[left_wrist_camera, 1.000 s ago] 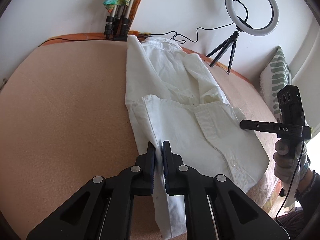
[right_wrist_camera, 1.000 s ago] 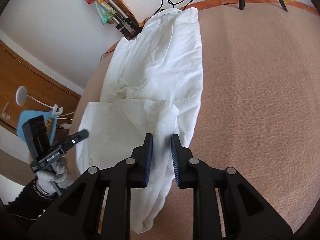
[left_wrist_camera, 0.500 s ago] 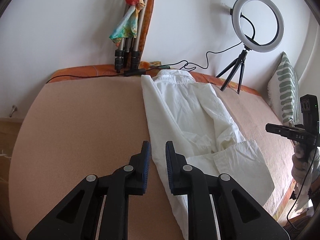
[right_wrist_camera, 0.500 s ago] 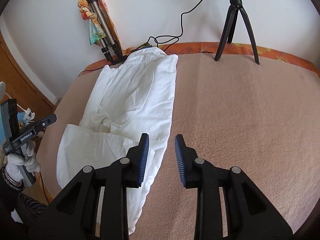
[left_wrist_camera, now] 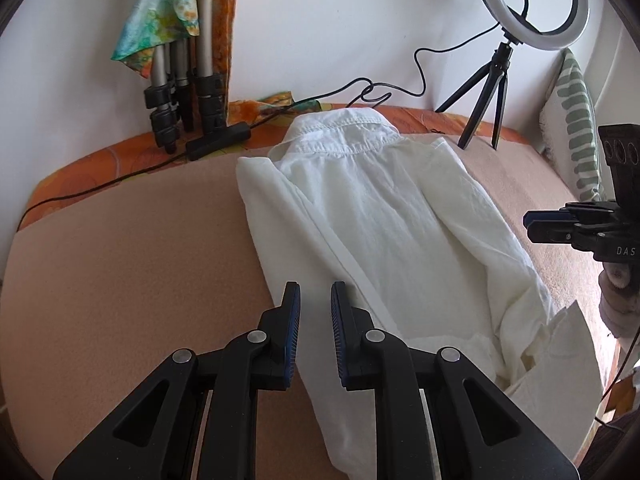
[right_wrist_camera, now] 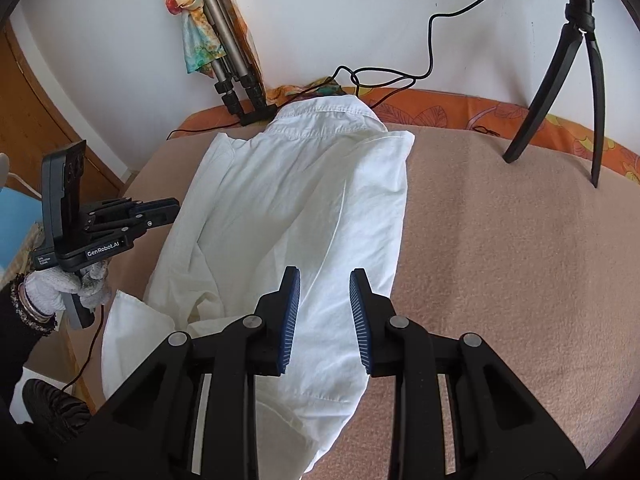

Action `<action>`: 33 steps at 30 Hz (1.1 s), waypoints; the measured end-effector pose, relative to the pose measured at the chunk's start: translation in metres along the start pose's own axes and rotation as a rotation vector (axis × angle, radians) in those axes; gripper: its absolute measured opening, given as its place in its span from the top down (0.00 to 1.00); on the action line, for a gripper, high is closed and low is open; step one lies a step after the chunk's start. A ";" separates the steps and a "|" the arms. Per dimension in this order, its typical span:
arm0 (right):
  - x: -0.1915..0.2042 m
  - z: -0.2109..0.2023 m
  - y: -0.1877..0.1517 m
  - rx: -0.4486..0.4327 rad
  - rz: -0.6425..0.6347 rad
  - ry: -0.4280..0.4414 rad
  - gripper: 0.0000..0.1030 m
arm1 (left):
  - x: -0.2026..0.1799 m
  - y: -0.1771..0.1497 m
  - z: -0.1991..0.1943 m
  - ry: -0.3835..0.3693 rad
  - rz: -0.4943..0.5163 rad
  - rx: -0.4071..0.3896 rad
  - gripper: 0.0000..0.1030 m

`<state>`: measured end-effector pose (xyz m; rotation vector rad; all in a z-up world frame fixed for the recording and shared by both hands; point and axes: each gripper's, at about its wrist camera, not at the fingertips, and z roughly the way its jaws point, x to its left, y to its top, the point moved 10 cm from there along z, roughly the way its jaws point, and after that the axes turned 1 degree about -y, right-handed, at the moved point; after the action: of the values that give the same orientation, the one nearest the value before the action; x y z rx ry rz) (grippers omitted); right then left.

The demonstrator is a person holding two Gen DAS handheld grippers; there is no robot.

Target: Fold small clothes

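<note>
White cotton shirt (left_wrist_camera: pixel 384 224) lies back-up on the peach fleece blanket (left_wrist_camera: pixel 120 264) covering the bed, its collar toward the far edge by the wall and both sides folded in over the back. In the left wrist view the left gripper (left_wrist_camera: pixel 315 308) hangs over the shirt's near left edge with its blue-padded jaws a narrow gap apart and nothing between them — cloth shows only below. At the right edge of this view the right gripper (left_wrist_camera: pixel 532 226) points in toward the shirt, held by a gloved hand (left_wrist_camera: pixel 618 292). Along the far edge stand a folded silver tripod (left_wrist_camera: pixel 180 92) draped with a multicoloured scarf (left_wrist_camera: pixel 160 20), a black cable (left_wrist_camera: pixel 384 88), and a white ring light on a small black tripod (left_wrist_camera: pixel 528 4); a green-and-white patterned cushion (left_wrist_camera: pixel 576 120) leans at the far right corner.

In the right wrist view the right gripper (right_wrist_camera: pixel 325 300) hovers above the lower half of the shirt (right_wrist_camera: pixel 296 208), jaws parted somewhat wider and gripping nothing. The left gripper (right_wrist_camera: pixel 176 212) sits beside the shirt's left edge, carried by a white-gloved hand (right_wrist_camera: pixel 64 284) — its jaws look nearly together. The shirt's lower hem is turned up near the blanket's (right_wrist_camera: pixel 500 260) near left edge.
</note>
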<state>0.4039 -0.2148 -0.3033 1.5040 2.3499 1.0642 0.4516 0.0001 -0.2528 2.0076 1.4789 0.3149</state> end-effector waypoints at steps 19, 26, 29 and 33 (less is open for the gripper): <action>-0.081 0.070 0.071 -0.001 0.077 -0.120 0.67 | 0.058 0.059 0.037 0.104 -0.056 -0.033 0.49; -0.083 0.078 0.083 -0.009 0.100 -0.024 0.44 | 0.058 0.057 0.051 0.105 -0.018 0.016 0.45; -0.075 0.087 0.085 -0.011 0.065 -0.032 0.44 | 0.050 0.062 0.056 0.102 0.011 0.019 0.48; -0.062 0.097 0.090 0.001 0.010 -0.042 0.54 | 0.031 0.069 0.059 0.062 0.076 0.017 0.93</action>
<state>0.5464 -0.1991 -0.3316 1.5244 2.3179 1.0237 0.5467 -0.0040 -0.2622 2.0880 1.4496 0.4002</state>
